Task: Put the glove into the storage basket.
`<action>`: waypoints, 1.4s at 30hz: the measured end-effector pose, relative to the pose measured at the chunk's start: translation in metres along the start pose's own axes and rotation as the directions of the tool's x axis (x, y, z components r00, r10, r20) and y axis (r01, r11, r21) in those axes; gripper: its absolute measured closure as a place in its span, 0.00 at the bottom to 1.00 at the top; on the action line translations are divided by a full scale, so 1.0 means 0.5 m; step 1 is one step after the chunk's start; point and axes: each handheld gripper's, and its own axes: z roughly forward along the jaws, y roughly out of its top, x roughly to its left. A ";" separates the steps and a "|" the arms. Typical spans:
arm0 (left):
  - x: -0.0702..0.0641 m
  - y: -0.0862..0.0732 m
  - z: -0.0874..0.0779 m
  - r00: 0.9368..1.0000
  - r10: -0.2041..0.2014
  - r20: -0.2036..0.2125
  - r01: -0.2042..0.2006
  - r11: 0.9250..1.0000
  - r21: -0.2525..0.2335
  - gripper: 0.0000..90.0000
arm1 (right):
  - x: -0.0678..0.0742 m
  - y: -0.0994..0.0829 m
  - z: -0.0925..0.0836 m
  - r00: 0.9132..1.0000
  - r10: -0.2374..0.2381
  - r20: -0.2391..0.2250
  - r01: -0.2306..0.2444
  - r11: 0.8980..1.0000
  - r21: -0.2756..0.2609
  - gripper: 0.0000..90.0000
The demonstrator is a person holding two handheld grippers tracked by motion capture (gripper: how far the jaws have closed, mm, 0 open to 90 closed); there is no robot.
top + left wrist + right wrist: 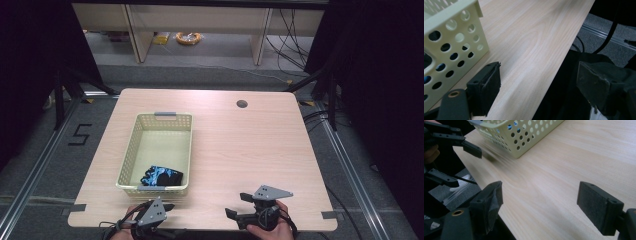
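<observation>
The left gripper and right gripper hover unclenched, holding nothing. The black-and-blue glove lies crumpled in the basket's near end — soft, light, limp — best pinched at a raised fold.

Counts, table and surrounds: one wooden table, with one round cable hole near its far edge. One pale perforated basket on it, carrying two grey end tabs, and one black-and-blue bundle of cloth lying inside at the near end. Two handheld grippers: left gripper, right gripper; two black jaws each, four in all. One coil of yellow cable on the floor beyond. One floor marking shaped like a five.
</observation>
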 end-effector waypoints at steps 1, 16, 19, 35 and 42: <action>0.000 0.000 0.000 1.000 0.008 -0.005 -0.008 1.000 0.004 0.20 | -0.003 -0.002 0.001 1.000 -0.021 -0.005 0.021 1.000 -0.003 0.22; -0.001 -0.008 0.004 0.999 0.035 -0.009 -0.034 0.998 0.045 0.20 | 0.015 -0.030 -0.017 0.997 -0.066 0.050 0.063 0.996 0.066 0.19; -0.003 -0.009 0.005 0.999 0.039 -0.007 -0.039 0.998 0.047 0.20 | 0.018 -0.036 -0.020 0.998 -0.052 0.045 0.049 0.997 0.067 0.19; -0.001 -0.011 0.008 0.998 0.056 0.005 -0.056 0.996 0.070 0.20 | 0.017 -0.048 -0.023 0.995 -0.083 0.048 0.078 0.992 0.094 0.19; -0.001 -0.010 0.007 0.998 0.069 -0.010 -0.068 0.995 0.074 0.20 | 0.015 -0.049 -0.020 0.996 -0.085 0.041 0.081 0.992 0.100 0.19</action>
